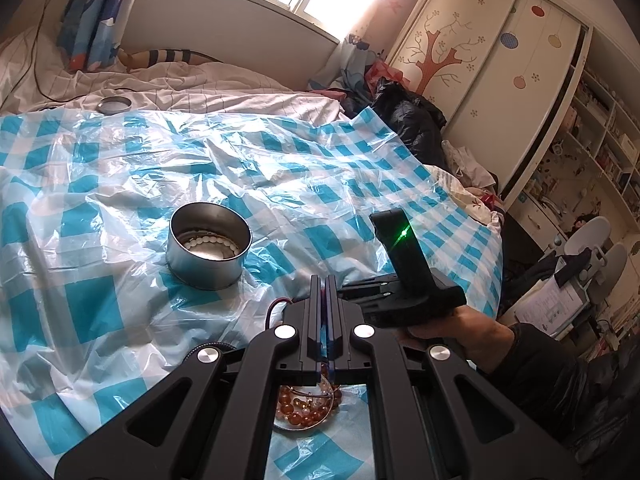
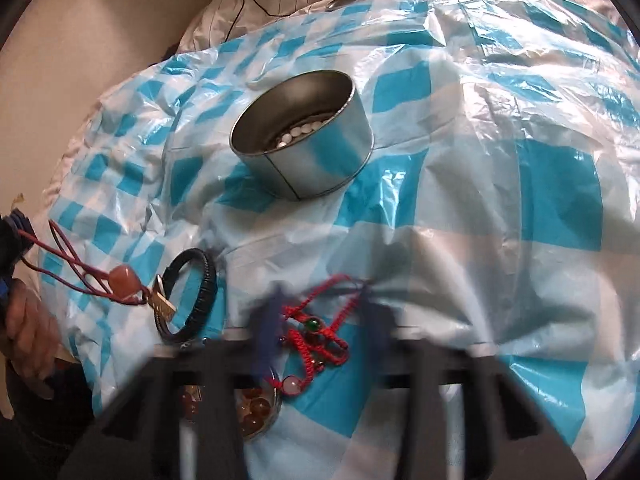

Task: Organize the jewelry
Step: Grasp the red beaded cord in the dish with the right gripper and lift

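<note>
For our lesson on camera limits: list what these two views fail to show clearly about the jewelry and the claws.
- Right claw, right wrist view: motion blur smears the fingers; open above the red woven bracelet.
- Amber beads, left wrist view: the claw's frame covers most.
- Tin, both views: its wall hides most of the white beads.
- Left claw: shut on a red cord, grip point hidden.

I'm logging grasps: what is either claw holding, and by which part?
The left claw is shut on the cord of the stone pendant, which dangles. The right claw looks open, holding nothing.
</note>
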Tool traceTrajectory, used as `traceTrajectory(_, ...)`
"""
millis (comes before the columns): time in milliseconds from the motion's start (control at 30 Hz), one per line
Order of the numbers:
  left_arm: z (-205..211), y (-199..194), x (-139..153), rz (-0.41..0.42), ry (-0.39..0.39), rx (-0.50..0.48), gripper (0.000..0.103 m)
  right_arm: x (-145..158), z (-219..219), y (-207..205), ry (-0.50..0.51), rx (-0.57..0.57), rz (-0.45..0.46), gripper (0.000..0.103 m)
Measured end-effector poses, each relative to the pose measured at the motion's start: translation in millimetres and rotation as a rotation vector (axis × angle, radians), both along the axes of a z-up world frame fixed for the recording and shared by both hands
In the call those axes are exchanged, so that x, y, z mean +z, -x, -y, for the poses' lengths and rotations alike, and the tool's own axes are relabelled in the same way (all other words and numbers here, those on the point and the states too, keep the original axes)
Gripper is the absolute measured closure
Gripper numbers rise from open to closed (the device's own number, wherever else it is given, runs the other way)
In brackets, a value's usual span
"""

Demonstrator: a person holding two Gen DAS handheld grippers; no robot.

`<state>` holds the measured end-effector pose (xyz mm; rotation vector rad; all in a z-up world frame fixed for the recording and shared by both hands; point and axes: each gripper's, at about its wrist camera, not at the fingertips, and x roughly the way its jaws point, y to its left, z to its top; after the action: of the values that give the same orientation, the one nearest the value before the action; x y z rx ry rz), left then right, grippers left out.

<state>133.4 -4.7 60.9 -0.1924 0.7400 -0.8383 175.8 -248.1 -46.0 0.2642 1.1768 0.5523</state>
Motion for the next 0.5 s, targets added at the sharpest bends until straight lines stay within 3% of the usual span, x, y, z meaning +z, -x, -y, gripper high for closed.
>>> traceTrajectory(300, 0.7, -0.8, -1.2, 0.001, -0.001, 0.002, 0.101, 35.0, 25.3, 9.7, -0.298, 0.009, 0.052, 0.101)
traceTrajectory(367, 0.8, -0.8, -1.5, 0.001, -0.002, 0.001, 0.101, 53.4, 32.9, 19.1, -0.429, 0.043, 0.109, 0.101)
traceTrajectory(400, 1.1, -1.0, -1.7, 0.001, -0.002, 0.001, 0.101, 60.2, 32.0, 20.9, -0.442, 0.054, 0.128, 0.101)
traceTrajectory(433, 1.3, -1.6, -2.0, -0.001, -0.002, 0.000, 0.101, 61.1, 32.6, 20.3, -0.364, 0.037, 0.137, 0.101)
traceTrajectory(467, 0.6, -1.5, -2.7, -0.002, -0.002, 0.001, 0.101, 54.9, 35.5, 17.0, -0.355, 0.017, 0.111, 0.101)
traceTrajectory(500, 1.3, -2.1, -3.4, -0.004, -0.004, 0.001, 0.101, 50.1, 40.0, 15.0, -0.419, 0.004, 0.077, 0.101)
